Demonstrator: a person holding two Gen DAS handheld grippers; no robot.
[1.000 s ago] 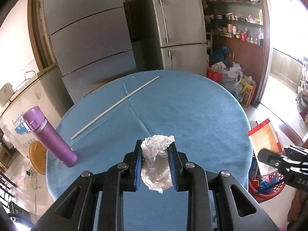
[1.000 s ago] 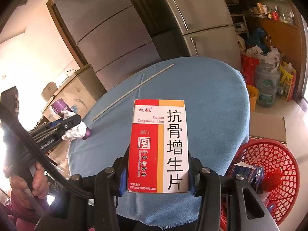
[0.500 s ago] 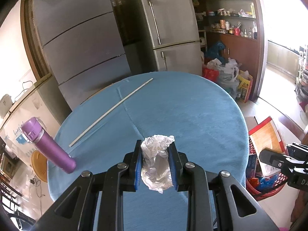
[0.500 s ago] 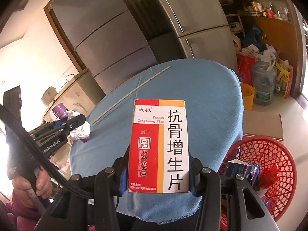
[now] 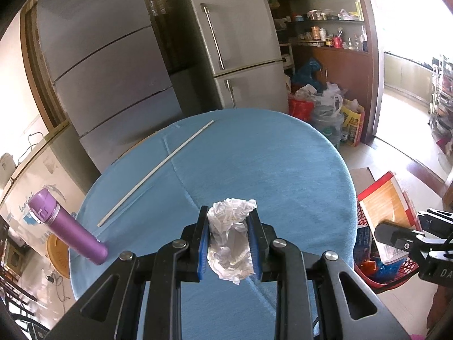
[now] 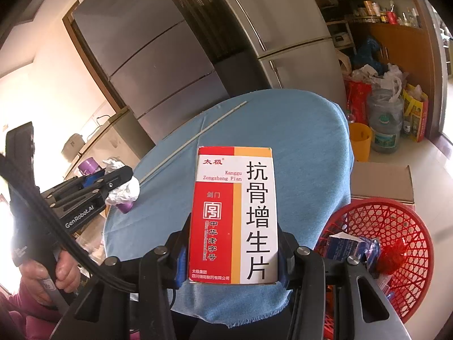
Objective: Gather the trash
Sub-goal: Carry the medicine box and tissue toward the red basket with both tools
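My left gripper is shut on a crumpled white wrapper and holds it above the near part of the blue round table. It also shows in the right wrist view at the left. My right gripper is shut on a red, orange and white medicine box, held upright over the table's near edge, left of the red basket. In the left wrist view the box and right gripper sit at the far right over the basket.
A purple bottle stands at the table's left edge. A long white stick lies across the table's far left. The basket holds several pieces of trash. A cardboard box, bags and a water jug stand on the floor by the fridge.
Both grippers have pulled back and risen slightly from the table, each keeping its hold. The right gripper with the box has drifted nearer the red basket.
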